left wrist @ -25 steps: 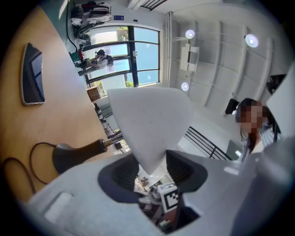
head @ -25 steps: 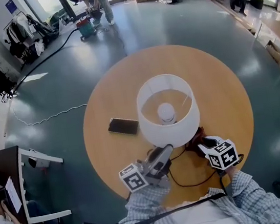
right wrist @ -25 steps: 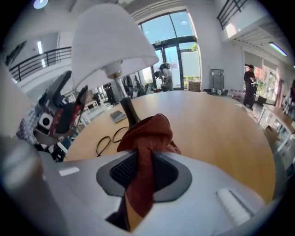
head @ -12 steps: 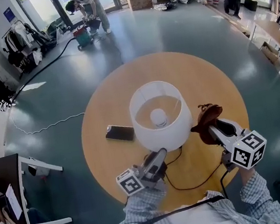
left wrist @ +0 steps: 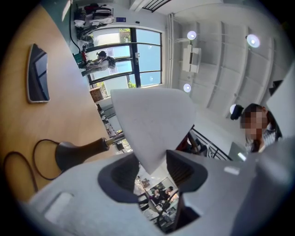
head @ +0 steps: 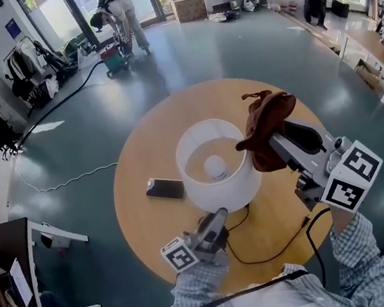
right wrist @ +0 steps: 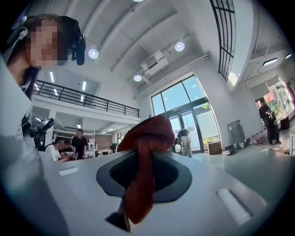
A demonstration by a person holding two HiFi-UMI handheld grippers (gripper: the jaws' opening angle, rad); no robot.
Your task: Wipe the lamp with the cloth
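A lamp with a white shade (head: 204,191) stands in the middle of the round wooden table (head: 142,149), its bulb (head: 214,166) visible from above. My left gripper (head: 218,218) is shut on the shade's near lower rim. In the left gripper view the shade (left wrist: 154,120) wedges between the jaws (left wrist: 152,167), with the dark lamp base (left wrist: 73,154) at the left. My right gripper (head: 277,143) is shut on a reddish-brown cloth (head: 266,126) and holds it up just right of the shade's top rim. The cloth (right wrist: 145,138) hangs bunched between the right gripper's (right wrist: 143,171) pads.
A dark phone (head: 165,188) lies on the table left of the lamp. The lamp's black cord (head: 263,254) loops over the near part of the table. A desk and chairs (head: 22,258) stand at the left. People stand far off across the grey floor.
My right gripper has risen with the cloth from the table beside the lamp base to the level of the shade's top rim. The left gripper has stayed at the shade's lower rim.
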